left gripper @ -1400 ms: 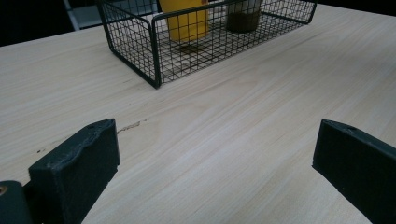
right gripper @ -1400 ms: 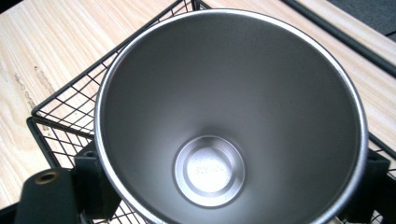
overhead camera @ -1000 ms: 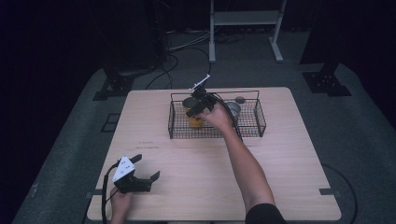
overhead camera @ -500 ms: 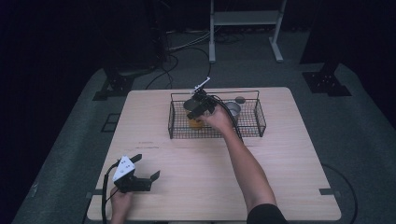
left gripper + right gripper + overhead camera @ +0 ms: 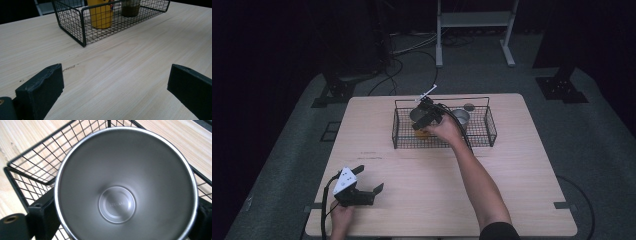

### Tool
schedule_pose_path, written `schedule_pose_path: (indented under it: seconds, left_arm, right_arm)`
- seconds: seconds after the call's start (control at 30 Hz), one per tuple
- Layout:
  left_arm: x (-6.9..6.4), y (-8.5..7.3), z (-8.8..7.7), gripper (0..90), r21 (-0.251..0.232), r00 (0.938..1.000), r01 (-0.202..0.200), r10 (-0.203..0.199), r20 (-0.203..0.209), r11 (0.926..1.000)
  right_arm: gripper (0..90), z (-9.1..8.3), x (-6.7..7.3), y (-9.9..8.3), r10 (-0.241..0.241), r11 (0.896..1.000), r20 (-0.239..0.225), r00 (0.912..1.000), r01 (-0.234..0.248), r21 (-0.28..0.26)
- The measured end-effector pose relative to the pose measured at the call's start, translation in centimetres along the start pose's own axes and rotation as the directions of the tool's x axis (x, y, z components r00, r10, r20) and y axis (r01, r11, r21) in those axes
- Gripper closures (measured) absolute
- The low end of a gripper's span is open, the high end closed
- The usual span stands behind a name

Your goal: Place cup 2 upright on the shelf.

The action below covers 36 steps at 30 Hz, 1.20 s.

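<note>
High view: near the bench's front-left corner the left hand-held gripper rests with jaws spread wide, gripping nothing. Toward the back edge, inside the wire basket, the right hand-held gripper pinches a steel cup, beside a yellow container.
</note>
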<state>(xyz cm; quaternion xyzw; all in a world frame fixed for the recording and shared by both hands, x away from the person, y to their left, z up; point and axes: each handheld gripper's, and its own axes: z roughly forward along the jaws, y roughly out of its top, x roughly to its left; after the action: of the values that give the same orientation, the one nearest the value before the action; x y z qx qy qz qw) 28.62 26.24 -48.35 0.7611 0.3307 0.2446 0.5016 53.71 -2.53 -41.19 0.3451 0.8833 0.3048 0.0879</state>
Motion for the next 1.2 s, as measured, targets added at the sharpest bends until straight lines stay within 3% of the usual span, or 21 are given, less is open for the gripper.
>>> schedule_pose_path:
  seconds: [0.23,0.6,0.93,1.2]
  left_arm:
    - [0.0,0.0,0.0,0.0,0.0,1.0,-0.002,0.002,0.0,1.0]
    - [-0.1,0.0,0.0,0.0,-0.001,1.0,0.001,-0.001,0.001,1.0]
    - [-0.1,0.0,0.0,0.0,0.007,1.0,-0.003,0.003,-0.001,1.0]
    - [-0.1,0.0,0.0,0.0,0.01,1.0,-0.003,0.003,-0.002,0.9999]
  right_arm:
    - [0.8,-0.2,0.2,0.1,0.001,1.0,0.013,0.9999,-0.001,-0.005]
    - [0.8,-2.4,0.0,0.4,0.017,0.996,0.009,0.9998,-0.016,-0.088]
    - [0.8,-6.2,-0.4,-0.1,0.026,0.985,-0.014,0.9996,-0.028,-0.171]
    - [0.9,-9.5,-1.0,-1.9,0.03,0.977,-0.022,0.9993,-0.034,-0.212]
